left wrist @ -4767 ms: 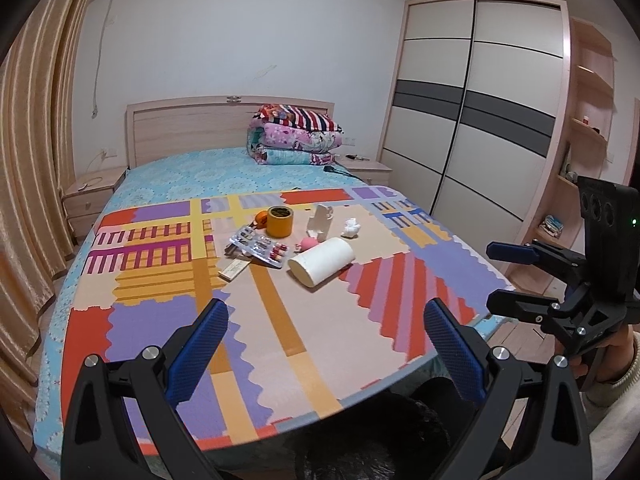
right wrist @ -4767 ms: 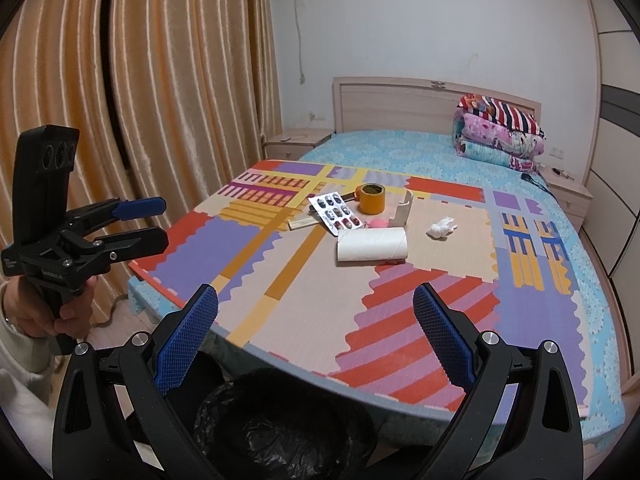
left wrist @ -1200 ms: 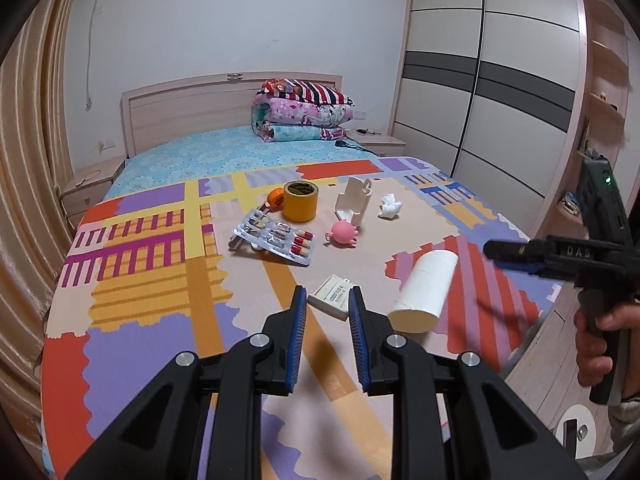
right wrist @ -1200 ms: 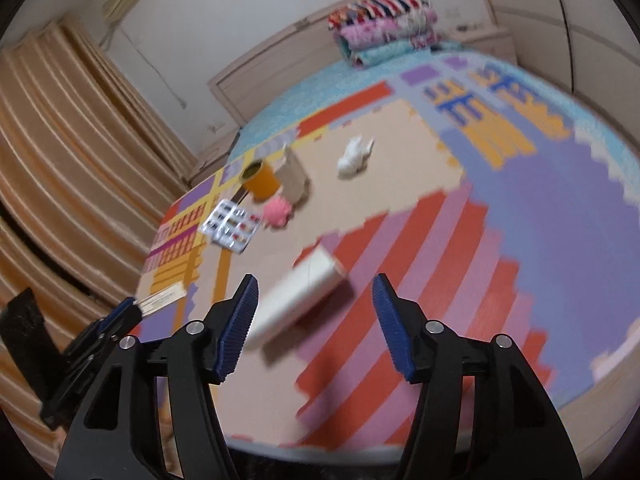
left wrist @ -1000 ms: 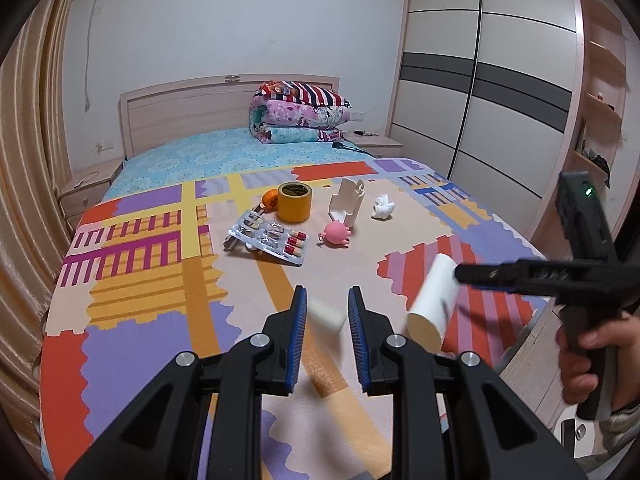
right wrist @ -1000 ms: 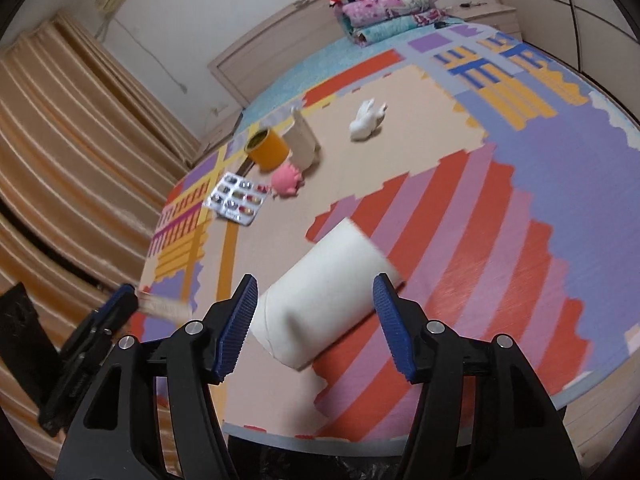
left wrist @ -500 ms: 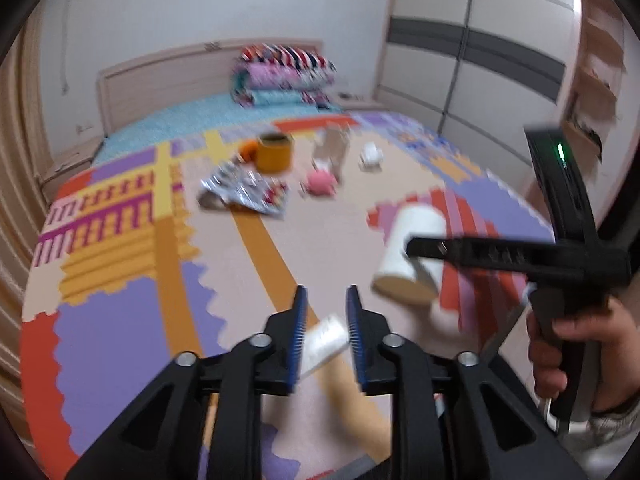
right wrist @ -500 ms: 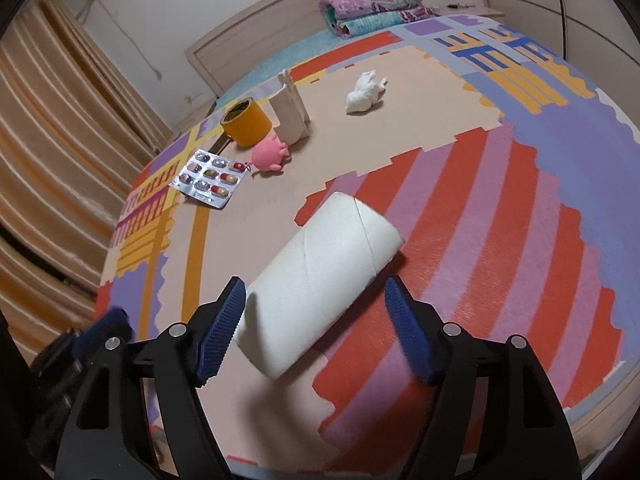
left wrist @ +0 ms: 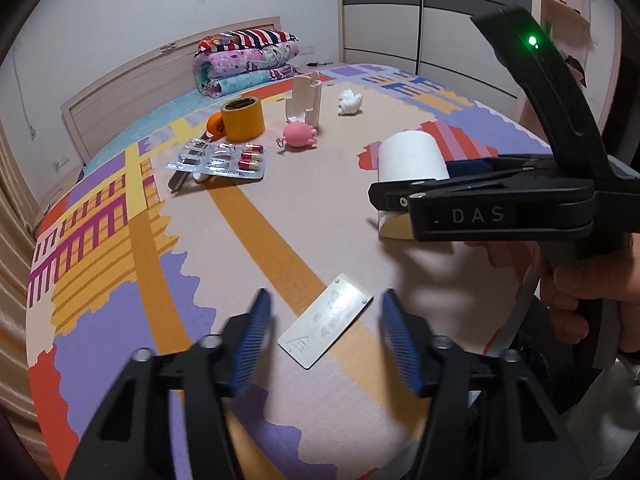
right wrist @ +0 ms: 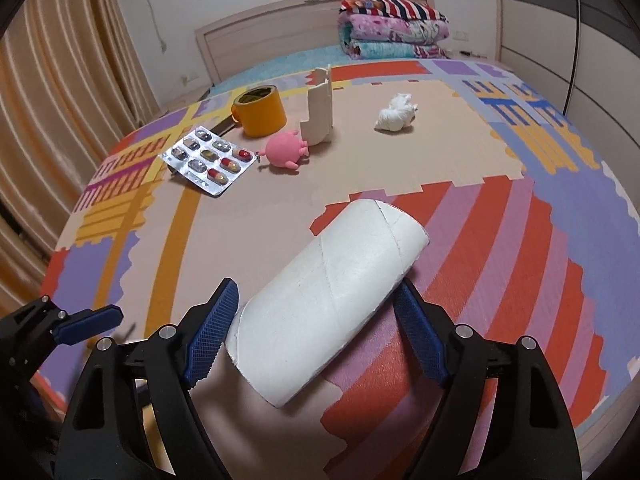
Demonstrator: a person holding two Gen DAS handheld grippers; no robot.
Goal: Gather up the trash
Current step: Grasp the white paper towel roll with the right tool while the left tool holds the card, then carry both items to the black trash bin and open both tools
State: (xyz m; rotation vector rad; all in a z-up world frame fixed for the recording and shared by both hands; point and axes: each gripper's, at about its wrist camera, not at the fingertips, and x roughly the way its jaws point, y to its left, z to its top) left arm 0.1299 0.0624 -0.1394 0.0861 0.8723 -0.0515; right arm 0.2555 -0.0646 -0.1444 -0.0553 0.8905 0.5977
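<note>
Left tongs (left wrist: 324, 336): fingers spread apart and gripping nothing, poised over a small flat white card-like packet (left wrist: 326, 332) that lies between them on the patterned foam mat (left wrist: 120, 320) covering the bed; contact with the packet cannot be told.

Right tongs (right wrist: 316, 332): fingers spread wide on either side of a white cardboard tube (right wrist: 332, 300) lying on its side, its long axis running from 7 o'clock to 1 o'clock; the blue pads (right wrist: 210, 336) sit just beside the tube's near end, and whether they touch it cannot be told.

Beyond the tube in the right wrist view, toward 11 o'clock: a pink toy pig (right wrist: 285, 150), an upright white plastic piece (right wrist: 320, 112) just behind it, a roll of yellow tape (right wrist: 260, 110), and a blister pack of capsules (right wrist: 208, 158) at 10 o'clock. A crumpled white tissue (right wrist: 396, 116) lies toward 1 o'clock, well apart from the others. Folded blankets (right wrist: 394, 28) are stacked by the headboard (right wrist: 256, 36).
</note>
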